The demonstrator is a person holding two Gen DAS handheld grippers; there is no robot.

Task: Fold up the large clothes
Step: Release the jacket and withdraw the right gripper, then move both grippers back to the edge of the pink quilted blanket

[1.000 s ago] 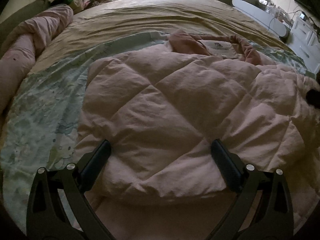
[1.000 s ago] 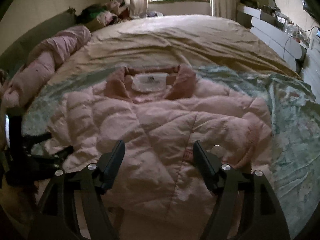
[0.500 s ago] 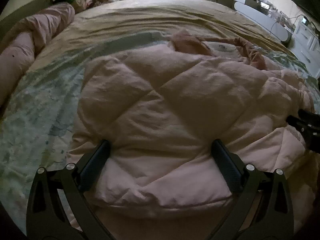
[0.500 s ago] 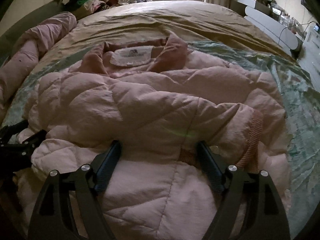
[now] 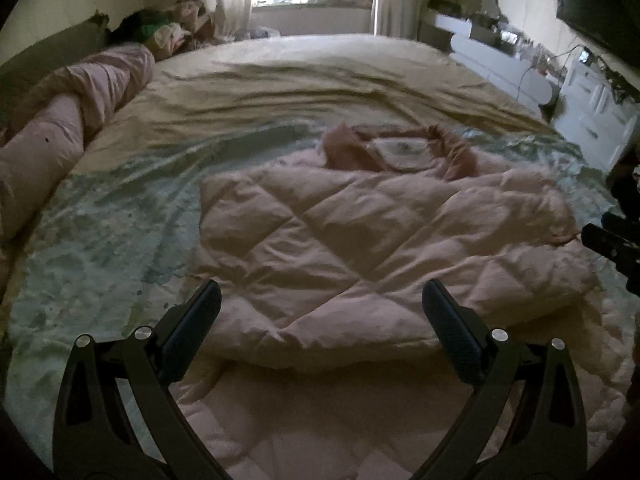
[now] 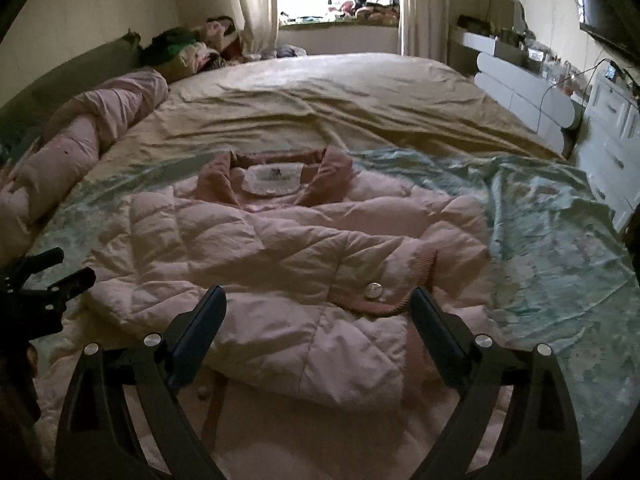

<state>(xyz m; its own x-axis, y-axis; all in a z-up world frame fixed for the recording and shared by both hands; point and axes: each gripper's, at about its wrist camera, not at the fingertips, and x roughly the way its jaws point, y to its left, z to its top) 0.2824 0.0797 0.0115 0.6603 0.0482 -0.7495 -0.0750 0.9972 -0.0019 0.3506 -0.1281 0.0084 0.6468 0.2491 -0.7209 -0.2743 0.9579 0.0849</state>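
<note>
Pink rolled duvet (image 6: 76, 148) left of jacket (image 6: 280, 248), clothes pile (image 6: 188, 46) behind

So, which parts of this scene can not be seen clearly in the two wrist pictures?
- Jacket hem: both views, cut off by the bottom edge and hidden behind the open left gripper and right gripper.
- Label inside the collar: right wrist view, print too small to read.
- Items on the white dresser: both views, small and blurred.
- Clothes pile by the wall: dark, single garments unclear.
</note>
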